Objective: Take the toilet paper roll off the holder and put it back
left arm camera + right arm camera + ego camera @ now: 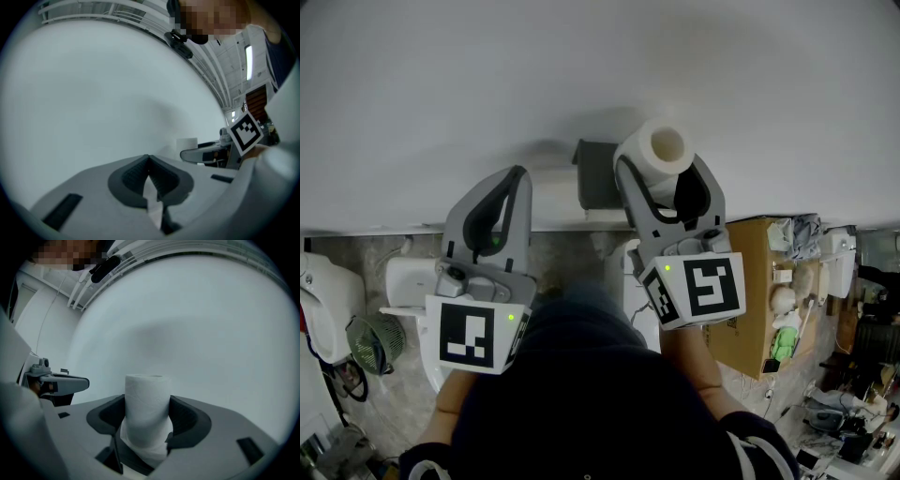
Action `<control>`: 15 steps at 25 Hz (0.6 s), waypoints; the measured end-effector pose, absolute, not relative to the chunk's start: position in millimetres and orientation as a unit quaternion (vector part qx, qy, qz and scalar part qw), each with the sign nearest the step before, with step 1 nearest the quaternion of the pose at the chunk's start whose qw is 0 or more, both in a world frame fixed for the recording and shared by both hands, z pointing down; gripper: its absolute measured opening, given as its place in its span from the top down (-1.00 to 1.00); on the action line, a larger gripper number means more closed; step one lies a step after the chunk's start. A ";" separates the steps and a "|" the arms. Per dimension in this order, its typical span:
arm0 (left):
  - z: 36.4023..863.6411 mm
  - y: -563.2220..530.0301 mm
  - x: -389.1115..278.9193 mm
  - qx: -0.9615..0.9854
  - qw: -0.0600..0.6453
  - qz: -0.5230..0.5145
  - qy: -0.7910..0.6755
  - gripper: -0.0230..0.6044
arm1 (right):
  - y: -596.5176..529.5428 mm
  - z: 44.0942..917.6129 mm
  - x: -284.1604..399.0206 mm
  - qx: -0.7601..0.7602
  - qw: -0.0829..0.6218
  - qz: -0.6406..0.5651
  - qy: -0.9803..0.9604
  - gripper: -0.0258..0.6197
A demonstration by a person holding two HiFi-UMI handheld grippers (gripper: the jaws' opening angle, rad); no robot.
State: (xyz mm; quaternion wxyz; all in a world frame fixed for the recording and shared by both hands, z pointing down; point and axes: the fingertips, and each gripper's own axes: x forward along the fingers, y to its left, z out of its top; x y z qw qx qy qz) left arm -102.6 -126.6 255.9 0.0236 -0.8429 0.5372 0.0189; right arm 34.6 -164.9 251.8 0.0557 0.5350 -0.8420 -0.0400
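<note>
Soft, even light on the white wall [441, 112]; gripper views bulge toward dark edges, nearest parts blurred

The toilet paper roll [664, 148] is white and plump, with its hollow core end facing up toward the head view, in the upper centre of the frame. It stands upright, clamped between the jaws of the right tool [663, 176], which press into its sides. The holder [595, 174], a dark grey boxy piece against the white wall, sits just left of the roll.
</note>
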 end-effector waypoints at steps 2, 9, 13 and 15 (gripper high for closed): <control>256.4 -127.3 -101.8 -0.843 0.018 0.018 0.537 0.92 | -166.0 252.7 34.1 0.534 0.060 -0.041 -0.842 0.00; 254.2 -129.4 -102.3 -0.843 0.031 0.021 0.537 0.92 | -167.0 257.5 31.6 0.533 0.087 -0.052 -0.840 0.00; 251.0 -130.5 -102.5 -0.843 0.043 0.028 0.535 0.92 | -167.6 258.8 30.8 0.534 0.094 -0.055 -0.839 0.00; 251.9 -130.5 -102.1 -0.843 0.036 0.025 0.536 0.92 | -168.0 258.7 31.0 0.535 0.097 -0.056 -0.837 0.00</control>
